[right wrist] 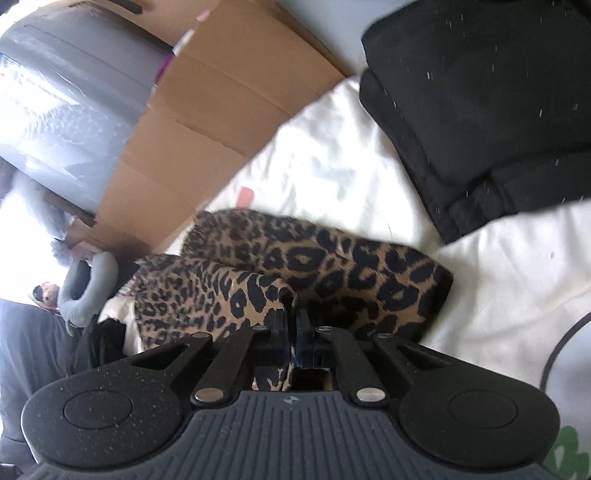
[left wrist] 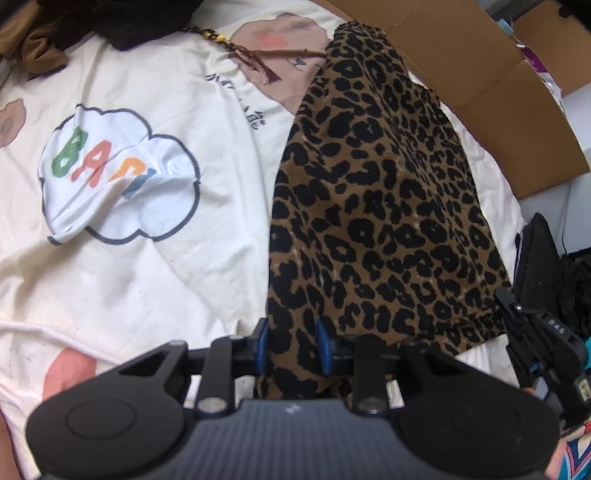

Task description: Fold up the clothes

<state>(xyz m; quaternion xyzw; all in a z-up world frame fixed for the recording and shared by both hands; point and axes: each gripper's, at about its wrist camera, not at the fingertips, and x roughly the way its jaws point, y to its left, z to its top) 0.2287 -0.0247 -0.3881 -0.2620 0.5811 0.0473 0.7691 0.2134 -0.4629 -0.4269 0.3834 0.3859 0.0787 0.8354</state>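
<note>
A leopard-print garment [left wrist: 376,206] lies spread on the white printed bedsheet [left wrist: 155,280], running away from me in the left wrist view. My left gripper [left wrist: 291,347] is at its near left corner. The blue pads [left wrist: 261,345] stand apart, and the cloth runs down between them and drapes over the right finger. My right gripper [right wrist: 291,332] is shut on a bunched fold of the same garment [right wrist: 332,266]. A strip of cloth is pinched between its pads. The right gripper [left wrist: 517,321] also shows at the garment's near right corner in the left wrist view.
Brown cardboard [left wrist: 491,85] stands along the bed's far right edge. A folded black garment [right wrist: 480,110] lies on the sheet beyond the leopard cloth. Dark and brown clothes [left wrist: 74,33] are piled at the far left. A person's leg [right wrist: 26,362] shows at left.
</note>
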